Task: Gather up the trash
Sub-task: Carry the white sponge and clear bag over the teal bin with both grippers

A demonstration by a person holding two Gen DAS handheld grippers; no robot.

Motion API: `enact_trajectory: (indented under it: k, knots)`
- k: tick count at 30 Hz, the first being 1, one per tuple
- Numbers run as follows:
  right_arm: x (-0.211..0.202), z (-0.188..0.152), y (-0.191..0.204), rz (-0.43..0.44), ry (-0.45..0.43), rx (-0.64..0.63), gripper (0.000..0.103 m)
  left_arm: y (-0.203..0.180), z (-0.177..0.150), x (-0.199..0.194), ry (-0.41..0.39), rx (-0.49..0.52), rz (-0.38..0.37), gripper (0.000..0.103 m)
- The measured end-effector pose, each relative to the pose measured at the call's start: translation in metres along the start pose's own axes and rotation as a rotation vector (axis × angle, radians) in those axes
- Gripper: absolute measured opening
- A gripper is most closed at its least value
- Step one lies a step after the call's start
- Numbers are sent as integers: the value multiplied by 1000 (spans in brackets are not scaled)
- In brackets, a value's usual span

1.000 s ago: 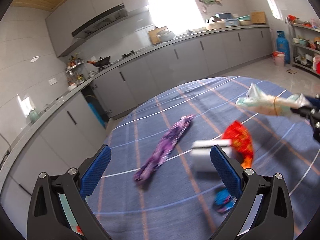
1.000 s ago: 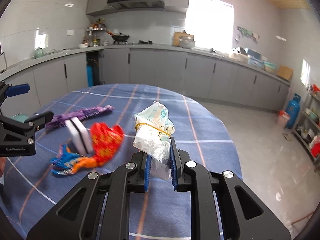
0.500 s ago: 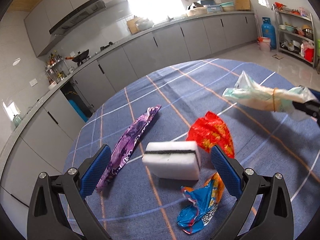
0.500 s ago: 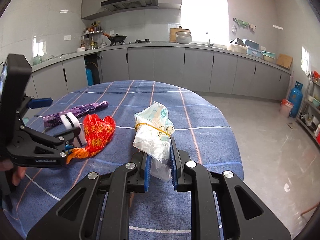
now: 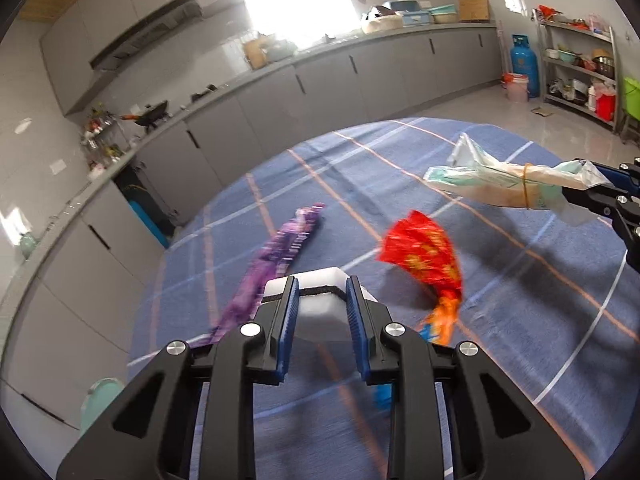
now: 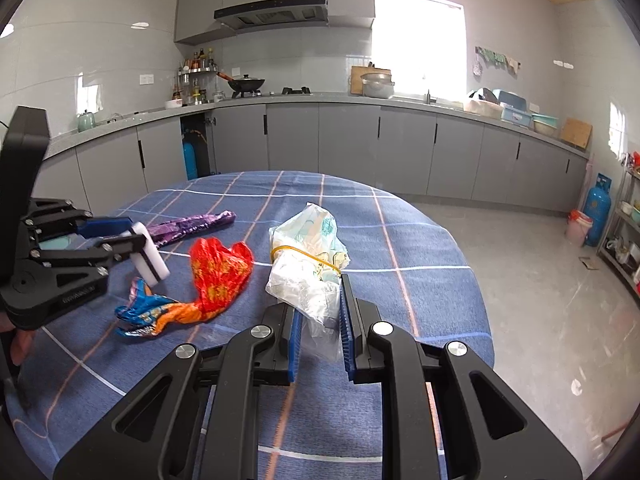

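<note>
A white sponge [image 5: 320, 312] with a thin black layer sits between the blue pads of my left gripper [image 5: 320, 284]. Its jaws are closing and the pads press on the sponge's sides. In the right wrist view the left gripper [image 6: 132, 236] holds the sponge [image 6: 152, 258] just above the cloth. My right gripper [image 6: 320, 300] is shut on a crumpled plastic bag [image 6: 308, 248] tied with a yellow rubber band, held above the table. A red wrapper [image 6: 218, 272], a blue-orange wrapper [image 6: 152, 312] and a purple wrapper [image 6: 188, 224] lie on the blue checked tablecloth [image 6: 400, 240].
Grey kitchen cabinets [image 6: 348, 144] run behind the round table. A blue gas cylinder [image 6: 598, 208] and a shelf rack [image 5: 576, 68] stand at the right. A pale green round object [image 5: 100, 400] sits below the table's left edge. A person's hand [image 6: 20, 344] grips the left tool.
The left gripper's jaws went from wide open to closed on the sponge, which lay between them half a second ago. The right gripper and its bag stayed put.
</note>
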State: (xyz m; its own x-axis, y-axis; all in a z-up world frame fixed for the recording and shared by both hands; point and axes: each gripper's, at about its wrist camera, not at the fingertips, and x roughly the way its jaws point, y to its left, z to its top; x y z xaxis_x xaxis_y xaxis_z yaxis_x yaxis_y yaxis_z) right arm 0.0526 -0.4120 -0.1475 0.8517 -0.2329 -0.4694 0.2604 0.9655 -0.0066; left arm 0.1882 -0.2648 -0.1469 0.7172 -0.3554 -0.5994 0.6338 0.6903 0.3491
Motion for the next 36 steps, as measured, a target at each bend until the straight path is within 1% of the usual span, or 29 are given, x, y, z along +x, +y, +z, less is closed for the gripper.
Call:
enact_trajectory:
  k: [3,7,10,14,23,36]
  knots:
    - [-2,5,6,14,-10,-2,18,19,-3,-12,-14,-23,24,25]
    - [-5,13,18,38,-28,-15,18,46,-8,-27,-33,-48,78,25]
    - [-5,20,29,63,-41,-28,18,64,-14,-40,-50,-59,137,25]
    - [0,28,43,86,-44,-39,18,82,-19,-49,-59,-95,174,25]
    - [8,43,76,153,-54,-61,18,119,-32,-55,-59,-175,256,25]
    - [20,56,129,246,-58,-112,18,164,-68,-70,-37,-223,351,25]
